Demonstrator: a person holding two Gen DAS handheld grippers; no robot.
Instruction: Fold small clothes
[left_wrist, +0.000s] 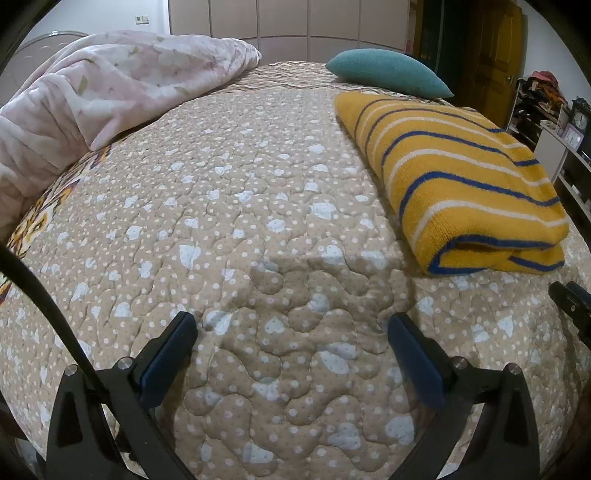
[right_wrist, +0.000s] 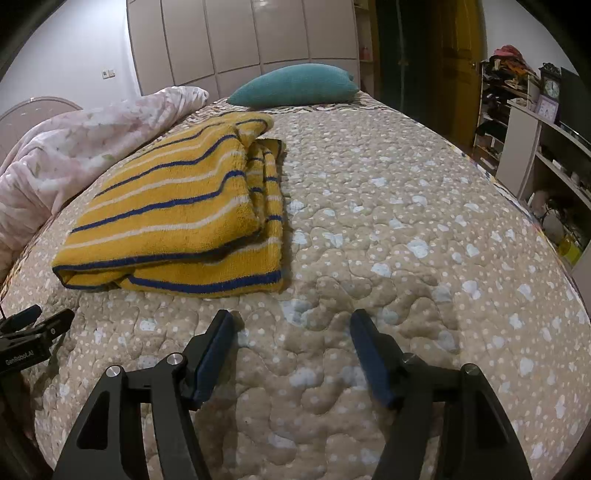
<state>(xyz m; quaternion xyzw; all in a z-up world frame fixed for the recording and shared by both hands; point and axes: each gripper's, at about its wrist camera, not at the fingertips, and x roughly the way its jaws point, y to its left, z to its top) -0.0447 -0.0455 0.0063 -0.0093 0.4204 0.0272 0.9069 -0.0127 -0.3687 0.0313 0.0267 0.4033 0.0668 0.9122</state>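
Fingers spread on left gripper (left_wrist: 293, 326) and right gripper (right_wrist: 291, 326), empty, folded striped towel (right_wrist: 184, 214) ahead, bare quilt (right_wrist: 406, 221) beside.

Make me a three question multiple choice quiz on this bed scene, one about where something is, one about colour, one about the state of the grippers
1. Where does the teal pillow lie?
A. beyond the folded cloth
B. on top of the cloth
C. between the grippers

2. What colour are the thin dark stripes on the yellow folded cloth?
A. red
B. blue
C. green

3. How are the left gripper and right gripper?
A. both shut on the cloth
B. one holds the pillow
C. both open, holding nothing

Answers:
1 A, the pillow sits farther up the bed, past the cloth.
2 B, blue lines alternate with white ones.
3 C, only the quilted bedspread shows between the spread fingers.
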